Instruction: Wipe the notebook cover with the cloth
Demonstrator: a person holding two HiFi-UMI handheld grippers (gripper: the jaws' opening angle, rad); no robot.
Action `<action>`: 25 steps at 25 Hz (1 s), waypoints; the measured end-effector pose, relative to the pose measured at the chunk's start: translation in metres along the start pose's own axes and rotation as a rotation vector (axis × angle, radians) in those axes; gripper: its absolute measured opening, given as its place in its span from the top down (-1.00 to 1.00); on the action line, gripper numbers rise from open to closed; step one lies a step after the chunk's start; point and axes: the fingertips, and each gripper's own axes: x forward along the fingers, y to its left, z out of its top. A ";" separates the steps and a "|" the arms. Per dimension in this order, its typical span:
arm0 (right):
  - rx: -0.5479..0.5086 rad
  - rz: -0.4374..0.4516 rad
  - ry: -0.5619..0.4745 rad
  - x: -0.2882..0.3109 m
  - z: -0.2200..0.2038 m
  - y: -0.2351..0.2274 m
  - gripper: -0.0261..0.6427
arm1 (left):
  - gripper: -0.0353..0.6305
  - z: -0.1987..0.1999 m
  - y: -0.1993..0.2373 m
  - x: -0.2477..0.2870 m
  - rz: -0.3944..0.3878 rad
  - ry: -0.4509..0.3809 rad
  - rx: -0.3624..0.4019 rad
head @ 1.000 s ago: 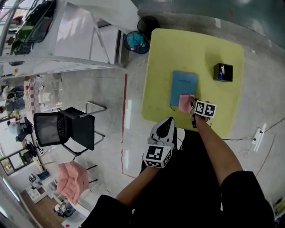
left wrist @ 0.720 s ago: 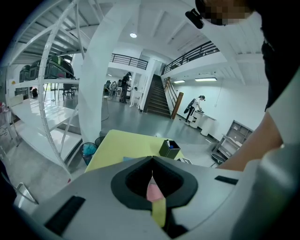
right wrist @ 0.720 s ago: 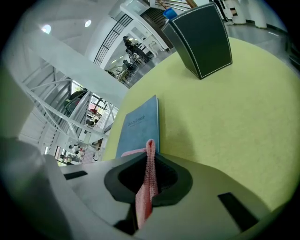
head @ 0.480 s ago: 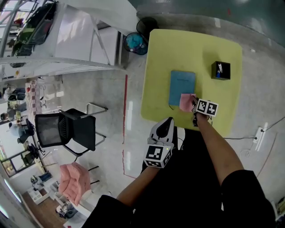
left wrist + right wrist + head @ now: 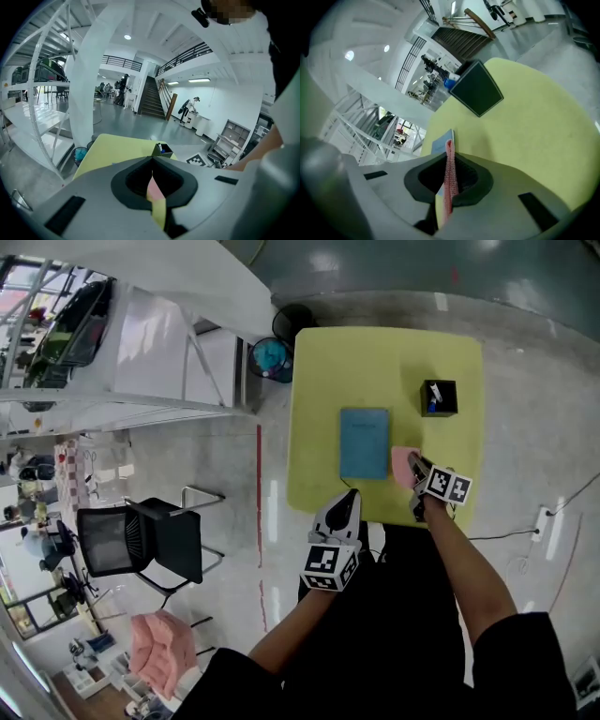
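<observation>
A blue notebook (image 5: 364, 442) lies flat on the yellow table (image 5: 375, 362). My right gripper (image 5: 414, 472) is shut on a pink cloth (image 5: 403, 464), which rests on the table just right of the notebook's near right corner. In the right gripper view the cloth (image 5: 449, 174) stands edge-on between the jaws, with the notebook (image 5: 442, 143) beyond it. My left gripper (image 5: 348, 497) hovers at the table's near edge, below the notebook, jaws shut with nothing in them. Through the thin slit in the left gripper view the cloth (image 5: 153, 189) shows.
A black pen box (image 5: 438, 397) stands at the table's right back part, also the black box (image 5: 477, 89) ahead of the right gripper. On the floor are a blue bin (image 5: 270, 357), a black chair (image 5: 141, 535) at left and a power strip (image 5: 544, 520) at right.
My right gripper has slid the pink cloth rightward off the notebook's near right corner onto the bare table. The left gripper has stayed put.
</observation>
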 end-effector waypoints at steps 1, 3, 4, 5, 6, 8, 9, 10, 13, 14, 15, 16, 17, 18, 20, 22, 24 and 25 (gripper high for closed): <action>0.009 0.005 -0.034 -0.012 0.008 0.002 0.81 | 0.85 0.002 -0.004 0.004 -0.007 -0.006 -0.008; -0.004 0.024 -0.082 -0.033 0.019 0.008 0.81 | 0.85 0.006 -0.011 0.011 -0.018 -0.018 -0.004; -0.033 0.038 -0.092 -0.043 0.021 0.013 0.81 | 0.85 0.010 -0.015 0.015 -0.023 -0.025 0.007; -0.077 0.050 -0.092 -0.053 0.023 0.021 0.81 | 0.85 0.015 -0.019 0.018 -0.028 -0.032 0.020; -0.128 0.053 -0.091 -0.065 0.024 0.029 0.81 | 0.85 0.021 -0.025 0.020 -0.034 -0.038 0.035; -0.217 0.036 -0.108 -0.094 0.029 0.045 0.81 | 0.85 0.035 -0.038 0.023 -0.050 -0.050 0.065; -0.255 0.023 -0.124 -0.108 0.031 0.052 0.81 | 0.85 0.041 -0.044 0.024 -0.059 -0.057 0.075; -0.289 0.012 -0.141 -0.121 0.031 0.059 0.81 | 0.85 0.046 -0.049 0.023 -0.068 -0.065 0.081; -0.354 0.016 -0.191 -0.154 0.024 0.090 0.81 | 0.85 0.063 -0.059 0.013 -0.096 -0.100 0.100; -0.360 0.027 -0.213 -0.165 0.021 0.102 0.81 | 0.85 0.069 -0.063 0.007 -0.108 -0.120 0.117; -0.367 0.038 -0.238 -0.176 0.018 0.116 0.81 | 0.85 0.077 -0.066 0.000 -0.124 -0.145 0.138; -0.380 0.048 -0.261 -0.187 0.015 0.130 0.81 | 0.85 0.083 -0.070 -0.009 -0.144 -0.174 0.161; -0.402 0.053 -0.285 -0.197 0.012 0.144 0.81 | 0.85 0.089 -0.073 -0.020 -0.166 -0.202 0.182; -0.428 0.053 -0.312 -0.207 0.009 0.159 0.81 | 0.85 0.093 -0.075 -0.030 -0.186 -0.225 0.197; -0.485 0.044 -0.377 -0.223 0.005 0.189 0.81 | 0.85 0.099 -0.073 -0.053 -0.215 -0.259 0.206; -0.541 0.027 -0.440 -0.236 -0.002 0.223 0.81 | 0.85 0.106 -0.065 -0.078 -0.231 -0.285 0.195; -0.611 0.012 -0.479 -0.246 -0.017 0.260 0.81 | 0.85 0.112 -0.054 -0.106 -0.241 -0.313 0.169; -0.656 0.007 -0.487 -0.248 -0.027 0.279 0.81 | 0.85 0.115 -0.048 -0.121 -0.249 -0.328 0.150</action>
